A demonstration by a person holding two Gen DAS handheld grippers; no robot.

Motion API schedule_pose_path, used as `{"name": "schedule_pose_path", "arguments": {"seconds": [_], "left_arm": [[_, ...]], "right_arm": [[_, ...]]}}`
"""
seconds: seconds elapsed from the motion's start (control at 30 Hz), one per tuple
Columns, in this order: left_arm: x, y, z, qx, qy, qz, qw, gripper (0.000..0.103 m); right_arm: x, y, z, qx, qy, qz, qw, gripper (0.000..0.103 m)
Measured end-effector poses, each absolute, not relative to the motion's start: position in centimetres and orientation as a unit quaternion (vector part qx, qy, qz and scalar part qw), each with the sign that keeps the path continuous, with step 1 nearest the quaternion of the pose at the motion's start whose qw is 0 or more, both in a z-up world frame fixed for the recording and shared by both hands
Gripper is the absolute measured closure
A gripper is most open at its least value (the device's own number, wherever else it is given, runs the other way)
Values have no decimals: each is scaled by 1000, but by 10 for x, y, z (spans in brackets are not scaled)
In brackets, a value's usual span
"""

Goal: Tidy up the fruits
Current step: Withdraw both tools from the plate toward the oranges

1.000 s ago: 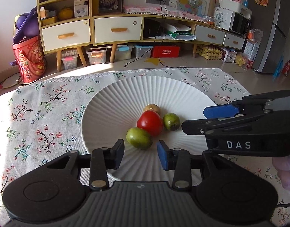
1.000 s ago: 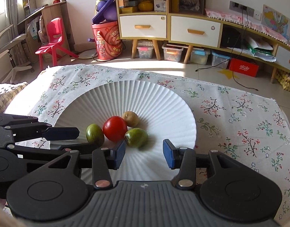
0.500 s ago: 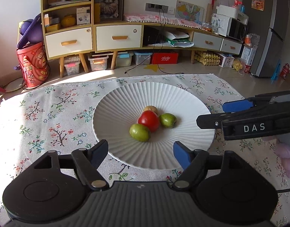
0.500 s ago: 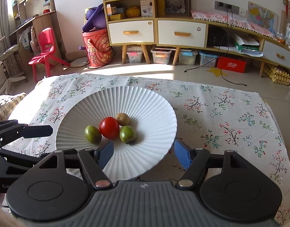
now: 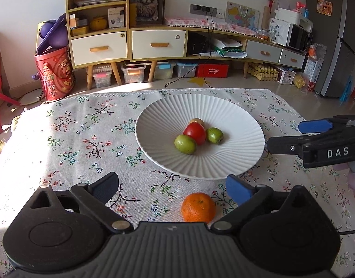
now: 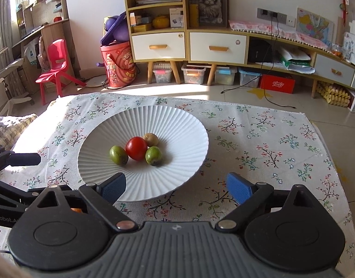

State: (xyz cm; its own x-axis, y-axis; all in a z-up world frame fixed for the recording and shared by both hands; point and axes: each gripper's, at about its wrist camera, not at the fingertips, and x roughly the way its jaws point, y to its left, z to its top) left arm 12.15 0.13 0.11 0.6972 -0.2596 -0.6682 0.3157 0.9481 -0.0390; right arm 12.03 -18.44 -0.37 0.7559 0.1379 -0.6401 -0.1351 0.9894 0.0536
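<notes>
The orange [image 5: 198,206] is cut off below by the left tool's [image 5: 172,186] body; from the right wrist only a sliver [image 6: 76,210] of it shows behind that tool. The brownish fruit [image 5: 197,121] sits half hidden behind the tomato [image 5: 194,133]. The right tool [image 5: 316,136] runs off the picture's edge.

Bright sunlight from left, sharp focus, fisheye-bowed dark edges
</notes>
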Motion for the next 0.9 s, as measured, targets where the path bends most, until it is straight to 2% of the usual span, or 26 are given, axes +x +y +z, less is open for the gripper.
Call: {"name": "schedule_pose_path", "arguments": {"seconds": [0.4, 0.9], "left_arm": [[99, 13, -12, 43, 379, -139, 914, 11], [75, 21, -24, 38, 402, -130, 905, 11]], "right_arm": [[100, -179, -14, -3, 355, 84, 931, 3], [77, -166, -29, -13, 375, 86, 923, 3]]}}
